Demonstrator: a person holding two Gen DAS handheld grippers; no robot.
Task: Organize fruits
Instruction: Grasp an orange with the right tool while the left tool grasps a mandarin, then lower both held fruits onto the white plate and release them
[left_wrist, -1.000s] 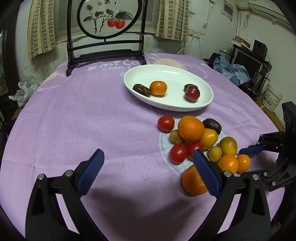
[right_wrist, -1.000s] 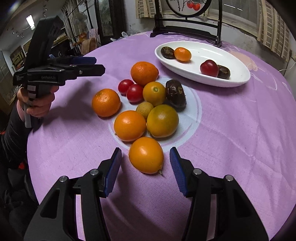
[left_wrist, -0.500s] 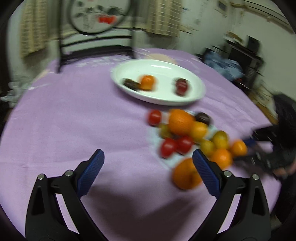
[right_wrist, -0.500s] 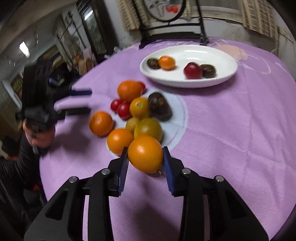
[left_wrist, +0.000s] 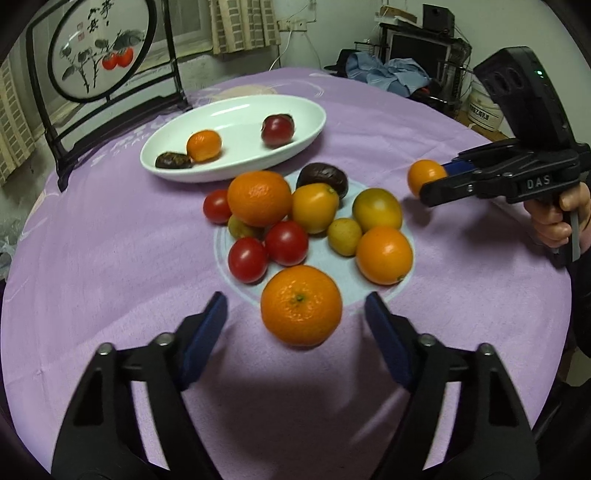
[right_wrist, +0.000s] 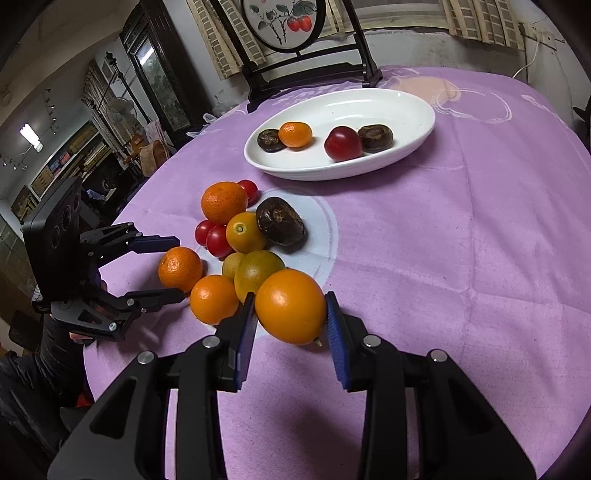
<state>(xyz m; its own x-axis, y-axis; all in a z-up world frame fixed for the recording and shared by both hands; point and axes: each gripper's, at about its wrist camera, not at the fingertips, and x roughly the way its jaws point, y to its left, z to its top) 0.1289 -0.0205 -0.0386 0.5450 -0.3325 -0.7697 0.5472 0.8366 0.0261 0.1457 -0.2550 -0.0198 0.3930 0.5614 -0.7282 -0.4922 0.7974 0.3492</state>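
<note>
A white oval plate at the far side of the table holds a small orange, a dark red fruit and dark brown fruits. Nearer lies a pile of fruit: oranges, cherry tomatoes, yellow-green fruits and a dark one. A mandarin sits at the pile's near edge. My left gripper straddles it with jaws closing, and gaps still show beside both pads. My right gripper is shut on an orange fruit, held just above the cloth.
A purple cloth covers the round table. A black-framed ornamental screen stands at the far edge behind the plate. A person's hand grips the right tool. Furniture and clutter surround the table.
The left gripper moved in over the mandarin and its jaws narrowed around it. The right gripper shut on the orange fruit and lifted it away from the pile.
</note>
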